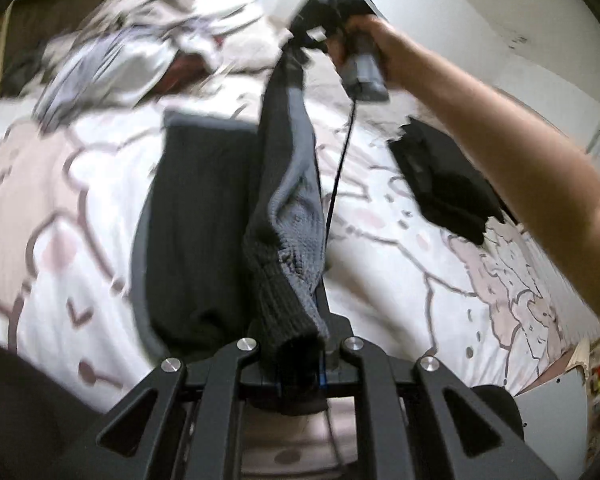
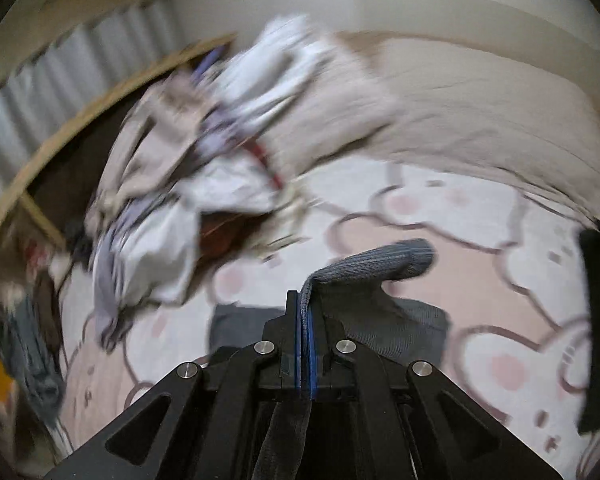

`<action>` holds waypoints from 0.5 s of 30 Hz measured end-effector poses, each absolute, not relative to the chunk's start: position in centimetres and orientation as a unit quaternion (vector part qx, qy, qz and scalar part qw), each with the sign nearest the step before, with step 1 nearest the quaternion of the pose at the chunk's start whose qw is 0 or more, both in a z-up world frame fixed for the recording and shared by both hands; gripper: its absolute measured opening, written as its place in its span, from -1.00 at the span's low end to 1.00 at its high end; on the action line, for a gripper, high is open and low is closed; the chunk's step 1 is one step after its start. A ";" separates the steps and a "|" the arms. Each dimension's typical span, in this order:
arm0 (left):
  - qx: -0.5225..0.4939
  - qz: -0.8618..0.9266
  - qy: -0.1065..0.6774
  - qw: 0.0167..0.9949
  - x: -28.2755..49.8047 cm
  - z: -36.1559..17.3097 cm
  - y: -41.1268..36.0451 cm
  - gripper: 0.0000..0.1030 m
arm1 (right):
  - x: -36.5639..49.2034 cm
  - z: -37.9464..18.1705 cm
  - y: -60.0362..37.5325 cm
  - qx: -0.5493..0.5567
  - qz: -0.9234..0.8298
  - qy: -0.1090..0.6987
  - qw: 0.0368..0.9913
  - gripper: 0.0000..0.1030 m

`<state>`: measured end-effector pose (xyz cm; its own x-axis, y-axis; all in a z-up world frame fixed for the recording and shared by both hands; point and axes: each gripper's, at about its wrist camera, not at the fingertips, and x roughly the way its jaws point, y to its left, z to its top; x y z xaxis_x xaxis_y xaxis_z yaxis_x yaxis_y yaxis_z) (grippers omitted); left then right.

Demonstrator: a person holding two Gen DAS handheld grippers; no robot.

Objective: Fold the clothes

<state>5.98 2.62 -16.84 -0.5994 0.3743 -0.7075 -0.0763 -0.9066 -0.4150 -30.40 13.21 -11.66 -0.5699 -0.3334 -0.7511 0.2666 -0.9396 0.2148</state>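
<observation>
Both my grippers, left and right, have fingers clamped on the grey knit sweater, stretched above the bed.

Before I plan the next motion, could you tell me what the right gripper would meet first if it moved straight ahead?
Probably the printed bedcover, beyond the dark sweater clamped in the right gripper; depth is unclear.

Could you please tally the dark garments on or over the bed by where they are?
Held up between both tongs: 1, the knit
Flat on the bed: 1, dark piece
Folded at the side: 1, black stack
Total: 3
The pale pile is too blurred to count.
</observation>
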 end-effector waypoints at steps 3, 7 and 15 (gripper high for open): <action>-0.464 0.856 -0.198 0.115 6.2 -19.2 1.5 -0.77 | -31.0 -15.3 6.5 0.465 -0.863 0.011 0.196 -0.94; -0.503 0.831 -0.214 0.103 6.4 -22.2 0.5 -0.77 | -31.5 -21.9 0.5 0.521 -0.828 0.063 0.197 -0.94; -0.514 0.808 -0.261 0.118 5.7 -23.5 -1.0 -0.65 | -30.9 -25.4 -2.2 0.532 -0.817 0.089 0.203 -0.11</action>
